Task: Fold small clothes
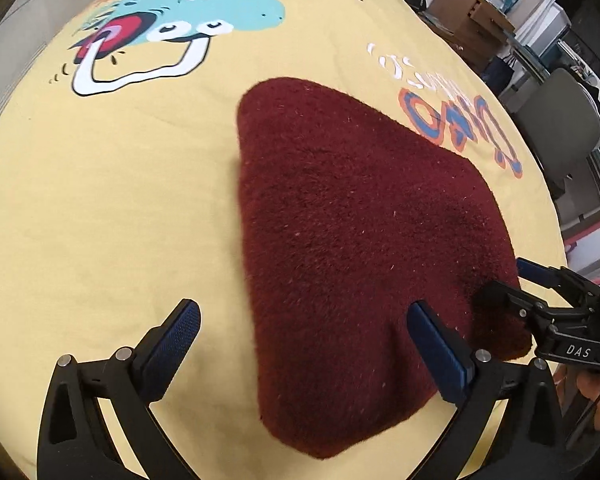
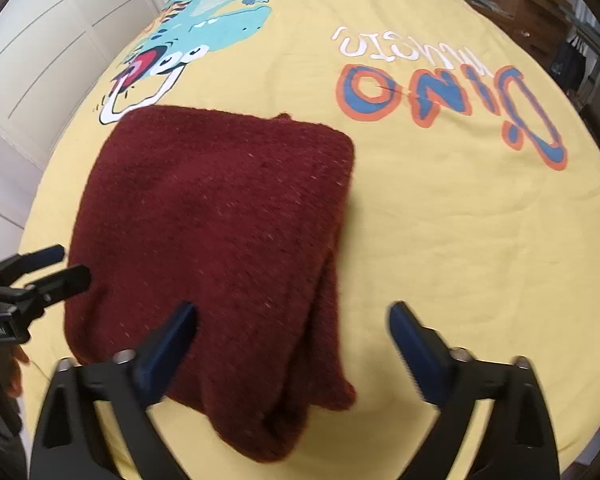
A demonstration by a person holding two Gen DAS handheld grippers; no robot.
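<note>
A dark red knitted garment (image 1: 360,248) lies folded into a thick pad on the yellow dinosaur-print sheet (image 1: 112,208); it also shows in the right wrist view (image 2: 220,232). My left gripper (image 1: 304,336) is open, just above the garment's near left corner, holding nothing. My right gripper (image 2: 292,332) is open over the garment's near right edge, holding nothing. The right gripper (image 1: 512,280) shows in the left wrist view at the garment's right corner. The left gripper (image 2: 66,266) shows in the right wrist view beside the garment's left edge.
The sheet (image 2: 460,240) carries a teal dinosaur print (image 1: 204,16) and "Dino" lettering (image 2: 452,104). Cardboard boxes (image 1: 472,16) and a grey chair (image 1: 560,120) stand beyond the right edge. White cabinet doors (image 2: 48,52) stand at the left.
</note>
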